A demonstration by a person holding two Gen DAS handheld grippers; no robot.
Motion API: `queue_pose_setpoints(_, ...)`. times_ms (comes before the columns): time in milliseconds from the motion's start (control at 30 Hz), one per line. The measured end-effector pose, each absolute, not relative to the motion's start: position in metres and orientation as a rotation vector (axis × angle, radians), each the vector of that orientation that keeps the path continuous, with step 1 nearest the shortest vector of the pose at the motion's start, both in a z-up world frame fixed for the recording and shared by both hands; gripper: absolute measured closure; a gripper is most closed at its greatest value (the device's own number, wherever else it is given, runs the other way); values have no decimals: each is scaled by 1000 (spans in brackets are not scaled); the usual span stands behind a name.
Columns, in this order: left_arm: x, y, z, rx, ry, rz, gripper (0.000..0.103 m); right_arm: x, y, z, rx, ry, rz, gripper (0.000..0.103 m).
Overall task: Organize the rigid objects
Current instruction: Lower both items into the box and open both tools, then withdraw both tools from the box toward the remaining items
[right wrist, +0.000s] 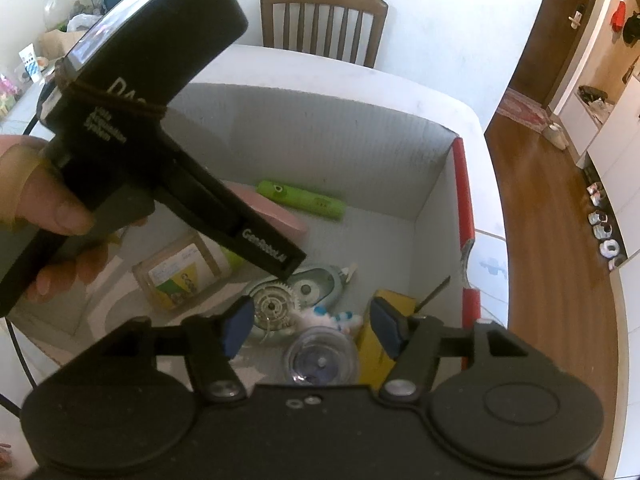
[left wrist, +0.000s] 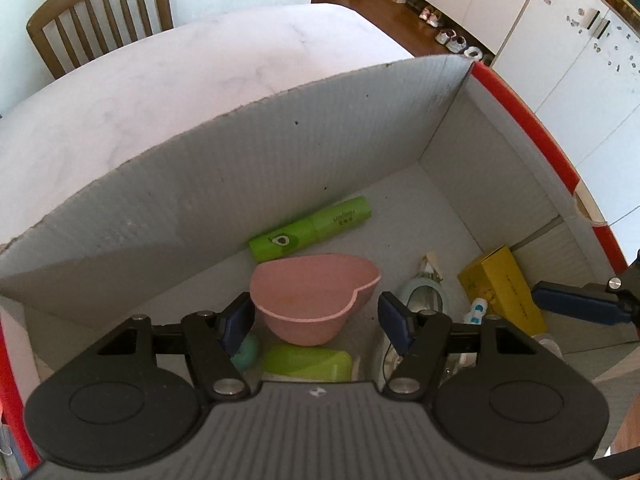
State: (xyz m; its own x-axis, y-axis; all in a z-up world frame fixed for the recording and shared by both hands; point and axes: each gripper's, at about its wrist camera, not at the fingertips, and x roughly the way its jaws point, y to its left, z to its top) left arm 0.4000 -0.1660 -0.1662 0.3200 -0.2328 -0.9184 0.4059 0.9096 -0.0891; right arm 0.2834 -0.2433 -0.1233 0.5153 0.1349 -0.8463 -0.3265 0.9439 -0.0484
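White marble tabletop (left wrist: 120,120) carries our cardboard box (left wrist: 240,184). We hang our left gripper (left wrist: 316,322) wide over the pink heart bowl (left wrist: 316,300), gripping nothing; our right gripper (right wrist: 312,330) gapes empty above 1 clear lid (right wrist: 320,360) beside the yellow carton (right wrist: 374,352).

Cardboard box (left wrist: 248,184) with pale grey ribbed inner walls and a red outer rim, set on a white table (left wrist: 132,96) with faint grey marbling. Inside: a lime-green tube (left wrist: 310,228) bearing an avocado motif, a plain pink heart-shaped bowl (left wrist: 314,300), a yellow carton (left wrist: 502,288), and a translucent pale blue tape dispenser (right wrist: 296,292). Both tongs (left wrist: 316,322) (right wrist: 312,330) are black with blue pads; the chair (left wrist: 100,20) is brown wood.
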Motion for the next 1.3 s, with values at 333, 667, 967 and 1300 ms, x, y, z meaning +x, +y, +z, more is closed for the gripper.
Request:
queue_pose_setpoints(333, 380, -156, -137, 169, 1095, -423, 33, 274, -247, -114, -193, 963, 275, 32)
queue_pose_setpoints(667, 348, -140, -102, 100, 999, -440, 33, 259, -251, -96, -160, 925, 266, 23)
queue_pose_setpoints(967, 318, -113, -70, 38, 900, -439, 33, 238, -247, -72, -140, 850, 254, 16)
queue_pose_setpoints(1300, 283, -75, -51, -5, 827, -461, 33, 212, -238, -48, -110, 755, 230, 11)
